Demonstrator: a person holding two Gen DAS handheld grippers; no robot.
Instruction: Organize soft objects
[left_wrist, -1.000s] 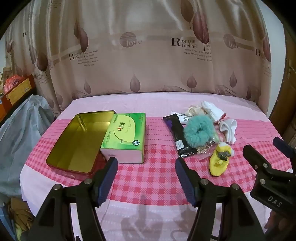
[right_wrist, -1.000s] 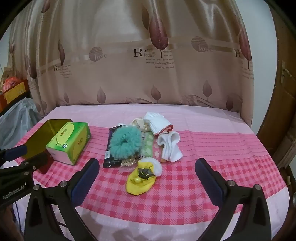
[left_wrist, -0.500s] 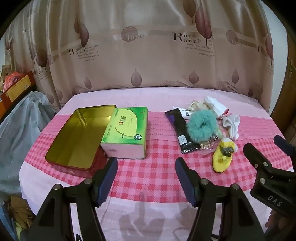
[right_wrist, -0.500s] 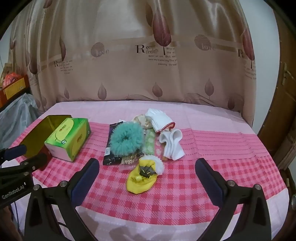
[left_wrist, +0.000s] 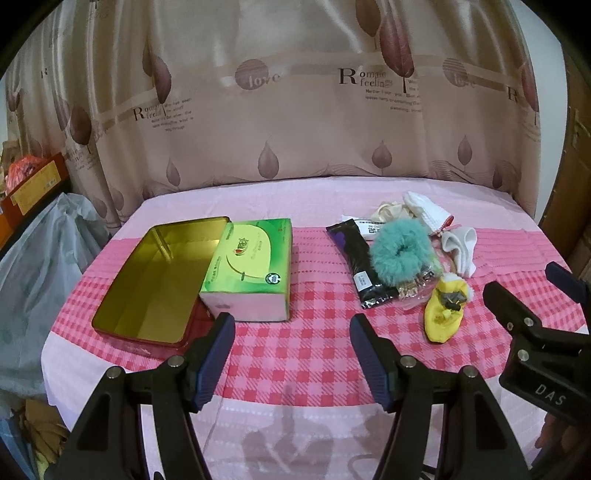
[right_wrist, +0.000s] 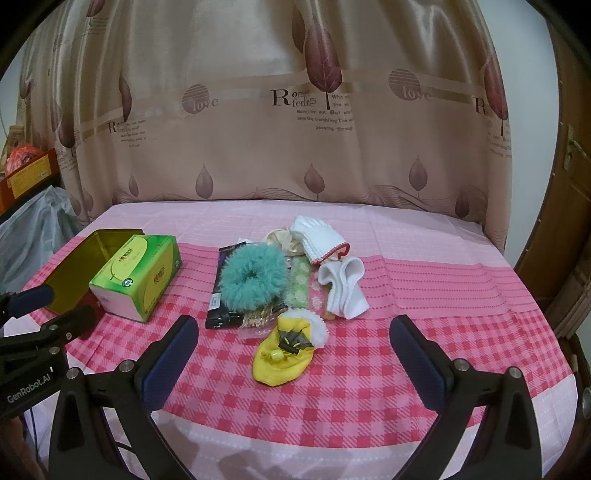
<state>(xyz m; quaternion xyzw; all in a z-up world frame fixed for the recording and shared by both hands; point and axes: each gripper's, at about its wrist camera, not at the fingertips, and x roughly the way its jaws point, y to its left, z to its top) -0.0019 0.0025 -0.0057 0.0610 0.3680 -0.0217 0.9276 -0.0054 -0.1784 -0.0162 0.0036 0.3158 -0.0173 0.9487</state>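
A pile of soft things lies on the pink checked tablecloth (right_wrist: 406, 350): a fluffy teal scrunchie (right_wrist: 253, 282) (left_wrist: 400, 252), a yellow baby sock (right_wrist: 284, 354) (left_wrist: 445, 312), white socks (right_wrist: 343, 286), a white glove (right_wrist: 317, 236) and a black packet (left_wrist: 360, 267). An open gold tin (left_wrist: 147, 280) sits at the left with a green tissue box (left_wrist: 249, 267) leaning on its right edge. My left gripper (left_wrist: 291, 354) is open and empty, hovering in front of the tissue box. My right gripper (right_wrist: 293, 354) is open and empty, back from the yellow sock.
A beige curtain (right_wrist: 295, 129) hangs behind the table. A grey plastic-covered bundle (left_wrist: 33, 258) and orange boxes (left_wrist: 29, 184) stand off the table's left side. A wooden door (right_wrist: 569, 221) is at the right. The table's near edge lies just under both grippers.
Both grippers have tilted or drawn back a little, so the table objects sit slightly lower and farther in view. Nothing on the table has moved and both jaws stay open.
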